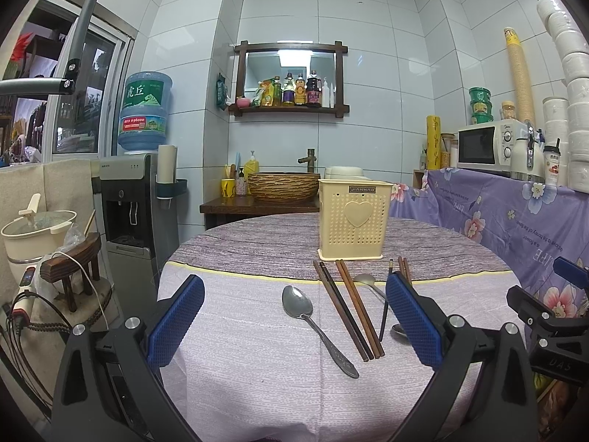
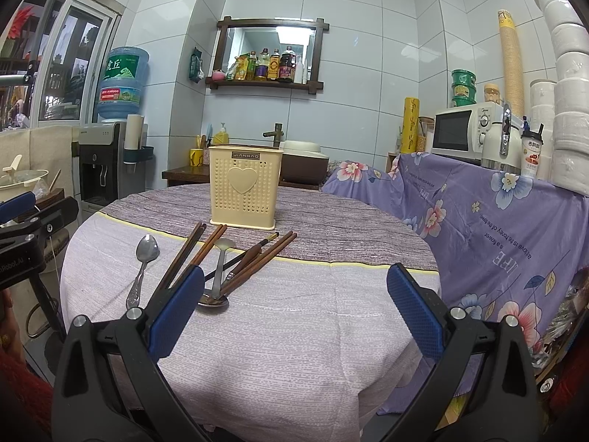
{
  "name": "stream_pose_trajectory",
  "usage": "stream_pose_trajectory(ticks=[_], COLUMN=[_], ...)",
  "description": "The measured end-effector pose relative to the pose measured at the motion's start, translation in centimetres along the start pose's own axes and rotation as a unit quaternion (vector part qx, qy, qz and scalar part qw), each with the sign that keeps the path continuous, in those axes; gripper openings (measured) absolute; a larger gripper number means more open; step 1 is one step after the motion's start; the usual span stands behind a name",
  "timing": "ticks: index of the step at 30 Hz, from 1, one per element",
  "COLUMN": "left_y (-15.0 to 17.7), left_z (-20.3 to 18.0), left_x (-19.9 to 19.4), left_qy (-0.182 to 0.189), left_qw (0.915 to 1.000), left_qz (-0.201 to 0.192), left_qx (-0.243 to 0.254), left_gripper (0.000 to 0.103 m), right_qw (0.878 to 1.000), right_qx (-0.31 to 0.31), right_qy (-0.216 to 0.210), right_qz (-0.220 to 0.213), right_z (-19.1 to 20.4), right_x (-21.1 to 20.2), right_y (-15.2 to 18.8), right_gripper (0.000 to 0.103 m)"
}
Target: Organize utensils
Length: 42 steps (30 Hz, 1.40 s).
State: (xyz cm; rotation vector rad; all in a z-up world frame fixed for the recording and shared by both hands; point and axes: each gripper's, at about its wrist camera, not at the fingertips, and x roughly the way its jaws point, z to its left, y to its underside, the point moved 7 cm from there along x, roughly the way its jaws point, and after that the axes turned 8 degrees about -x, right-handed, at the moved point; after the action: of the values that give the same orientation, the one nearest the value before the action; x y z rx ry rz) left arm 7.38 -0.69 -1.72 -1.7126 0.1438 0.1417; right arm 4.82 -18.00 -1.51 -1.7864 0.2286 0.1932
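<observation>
A cream perforated utensil holder (image 1: pixel 354 219) with a heart stands upright on the round table; it also shows in the right wrist view (image 2: pixel 243 188). In front of it lie a metal spoon (image 1: pixel 316 328), brown chopsticks (image 1: pixel 349 309), a second spoon (image 1: pixel 373 285) and more chopsticks (image 1: pixel 404 269). In the right wrist view the spoon (image 2: pixel 141 267), chopsticks (image 2: pixel 187 254) and a crossed pile (image 2: pixel 250 261) lie left of centre. My left gripper (image 1: pixel 294 316) is open and empty above the utensils. My right gripper (image 2: pixel 294 305) is open and empty over bare cloth.
The table wears a pale lilac cloth (image 2: pixel 294 331). A purple floral cloth (image 2: pixel 497 221) covers the counter at right, bearing a microwave (image 2: pixel 464 132) and stacked rolls. A water dispenser (image 1: pixel 129 202) and a pot (image 1: pixel 33 235) stand left. A basin (image 1: pixel 283 186) sits behind.
</observation>
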Motion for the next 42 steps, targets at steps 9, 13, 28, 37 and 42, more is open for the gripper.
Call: stream_pose_trajectory(ticks=[9, 13, 28, 37, 42], left_y=[-0.1, 0.0, 2.3, 2.4, 2.3], left_z=[0.0, 0.0, 2.6, 4.3, 3.2], left_x=[0.0, 0.0, 4.4, 10.2, 11.4], left_qy=[0.000, 0.000, -0.045, -0.061, -0.048], left_qw=[1.0000, 1.0000, 0.9930, 0.9736, 0.9691], left_qz=[0.000, 0.001, 0.108, 0.220, 0.242], left_qx=[0.000, 0.000, -0.015, -0.013, 0.004], left_gripper=[0.098, 0.098, 0.098, 0.098, 0.095], right_qw=[1.000, 1.000, 0.993, 0.977, 0.974], right_qx=[0.001, 0.000, 0.012, 0.080, 0.048], right_qy=[0.001, 0.001, 0.069, 0.037, -0.006], right_qz=[0.001, 0.001, 0.097, 0.196, 0.223], right_z=[0.0, 0.0, -4.3, -6.2, -3.4], right_x=[0.0, 0.0, 4.8, 11.3, 15.0], right_y=[0.3, 0.3, 2.6, 3.4, 2.1], right_gripper=[0.098, 0.098, 0.098, 0.098, 0.095])
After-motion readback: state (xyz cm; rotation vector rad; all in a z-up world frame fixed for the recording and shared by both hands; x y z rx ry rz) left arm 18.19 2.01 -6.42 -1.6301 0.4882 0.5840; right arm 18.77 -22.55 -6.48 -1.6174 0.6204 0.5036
